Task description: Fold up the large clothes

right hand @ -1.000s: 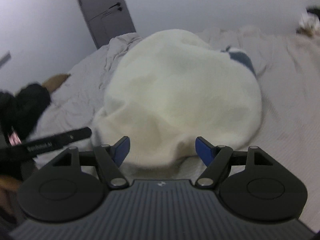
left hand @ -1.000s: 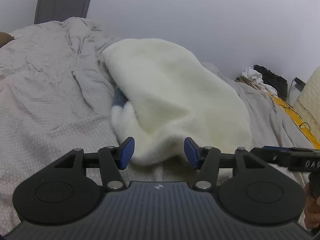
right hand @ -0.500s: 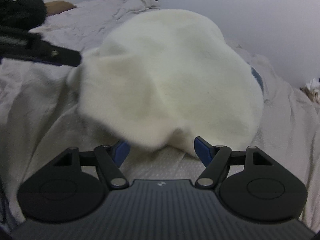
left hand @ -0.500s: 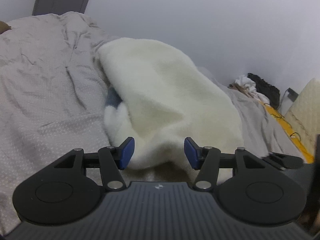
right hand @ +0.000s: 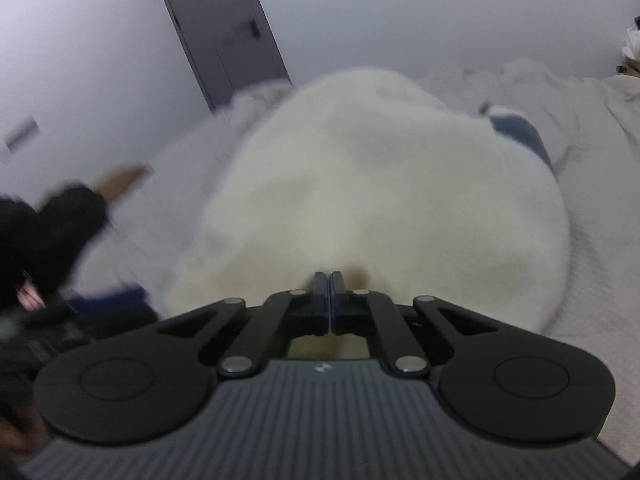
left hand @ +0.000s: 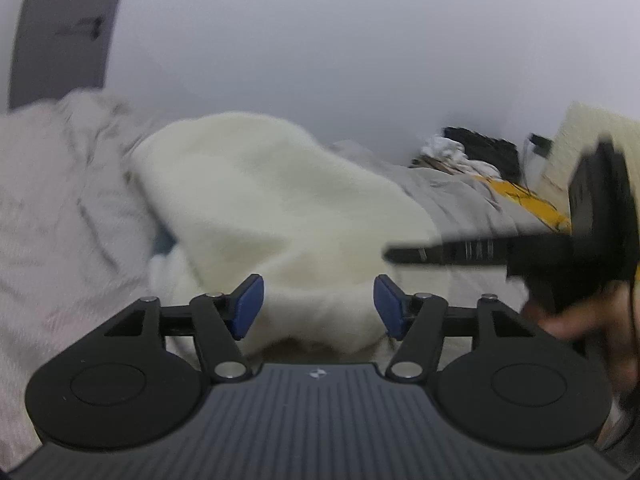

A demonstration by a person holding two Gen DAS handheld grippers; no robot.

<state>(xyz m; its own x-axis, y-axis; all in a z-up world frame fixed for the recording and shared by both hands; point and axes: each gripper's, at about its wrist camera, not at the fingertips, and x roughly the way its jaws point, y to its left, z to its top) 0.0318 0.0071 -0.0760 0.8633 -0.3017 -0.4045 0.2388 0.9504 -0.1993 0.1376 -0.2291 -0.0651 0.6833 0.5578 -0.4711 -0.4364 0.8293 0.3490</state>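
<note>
Cream fleece garment [right hand: 360, 184], bunched in a rounded heap (blurred), lying on the grey bedding [right hand: 600, 208]

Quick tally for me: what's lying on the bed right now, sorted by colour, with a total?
Cream: 1, the fleece garment.
Blue: 1, a piece of cloth showing at the garment's far edge, mostly hidden.
Grey: 1, the rumpled bedding beneath them.
Total: 3.
</note>
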